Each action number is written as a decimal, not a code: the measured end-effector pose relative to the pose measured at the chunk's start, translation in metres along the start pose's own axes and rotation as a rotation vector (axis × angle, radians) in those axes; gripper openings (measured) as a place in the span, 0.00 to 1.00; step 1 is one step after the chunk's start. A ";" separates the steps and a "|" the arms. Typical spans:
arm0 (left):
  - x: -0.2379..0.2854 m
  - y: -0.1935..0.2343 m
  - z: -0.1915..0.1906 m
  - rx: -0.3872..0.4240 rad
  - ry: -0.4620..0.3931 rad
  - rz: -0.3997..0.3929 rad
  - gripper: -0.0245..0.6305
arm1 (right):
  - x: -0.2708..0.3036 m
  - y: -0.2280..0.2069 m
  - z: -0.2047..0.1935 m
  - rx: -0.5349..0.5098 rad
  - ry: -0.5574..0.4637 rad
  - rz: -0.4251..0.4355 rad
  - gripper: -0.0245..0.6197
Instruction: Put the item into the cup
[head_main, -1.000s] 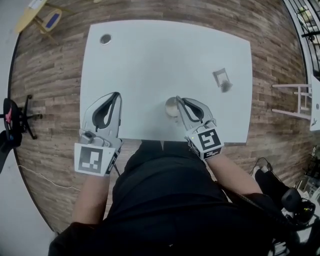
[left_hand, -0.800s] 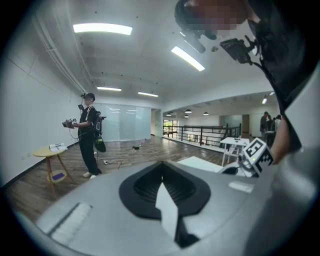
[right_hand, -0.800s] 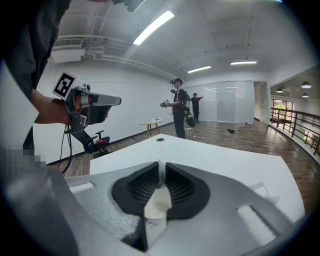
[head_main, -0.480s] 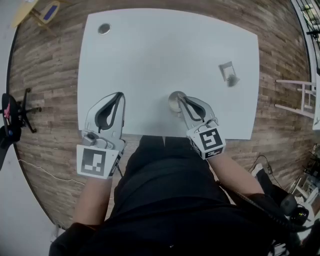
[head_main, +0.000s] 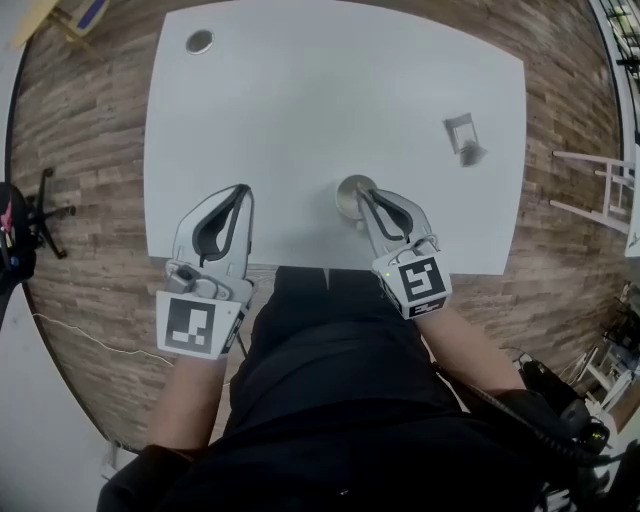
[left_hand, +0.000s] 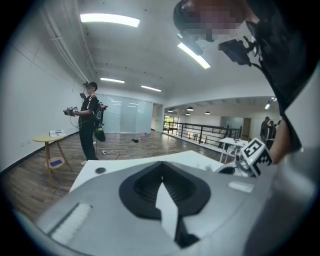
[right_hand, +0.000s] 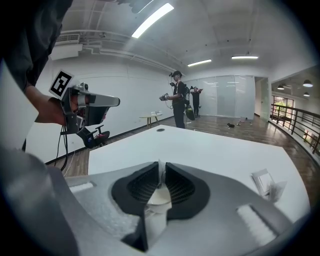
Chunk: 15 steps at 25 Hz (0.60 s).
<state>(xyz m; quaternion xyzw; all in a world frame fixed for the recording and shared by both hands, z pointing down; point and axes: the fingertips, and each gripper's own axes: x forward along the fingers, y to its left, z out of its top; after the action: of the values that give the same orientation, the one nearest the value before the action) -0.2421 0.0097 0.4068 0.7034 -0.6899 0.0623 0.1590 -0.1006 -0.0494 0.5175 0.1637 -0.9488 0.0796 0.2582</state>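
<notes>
A small paper cup (head_main: 346, 190) stands at the near middle of the white table (head_main: 330, 90). My right gripper (head_main: 362, 193) is shut on its rim; in the right gripper view the thin cup wall (right_hand: 159, 199) sits pinched between the dark pads, at the gripper's tips (right_hand: 161, 167). The item, a small clear packet (head_main: 464, 138), lies on the table far to the right, apart from the cup, and shows again (right_hand: 266, 183) beyond the right jaw. My left gripper (head_main: 240, 189) hovers over the table's near left edge, shut and empty (left_hand: 161, 166).
A round grommet (head_main: 199, 41) sits in the table's far left corner. An office chair (head_main: 20, 225) stands on the wooden floor at left, a white rack (head_main: 590, 185) at right. A person (left_hand: 90, 120) stands beside a small yellow table (left_hand: 50, 142) farther off.
Both grippers have sunk a little toward the table. The cup stays in the right gripper's grip. The head view has tilted, so the table sits higher in frame.
</notes>
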 end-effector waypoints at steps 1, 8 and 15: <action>0.001 -0.001 -0.003 -0.005 0.005 -0.002 0.04 | 0.001 0.001 -0.001 0.001 0.003 0.001 0.10; 0.002 0.005 -0.021 0.014 0.035 -0.008 0.04 | 0.005 0.003 -0.006 -0.002 0.019 0.008 0.10; -0.002 0.009 -0.026 0.018 0.036 -0.002 0.04 | 0.008 0.007 -0.008 -0.024 0.036 0.019 0.11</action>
<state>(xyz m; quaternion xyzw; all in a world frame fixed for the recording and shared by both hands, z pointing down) -0.2474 0.0193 0.4319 0.7043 -0.6857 0.0810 0.1651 -0.1058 -0.0427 0.5274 0.1500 -0.9464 0.0737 0.2763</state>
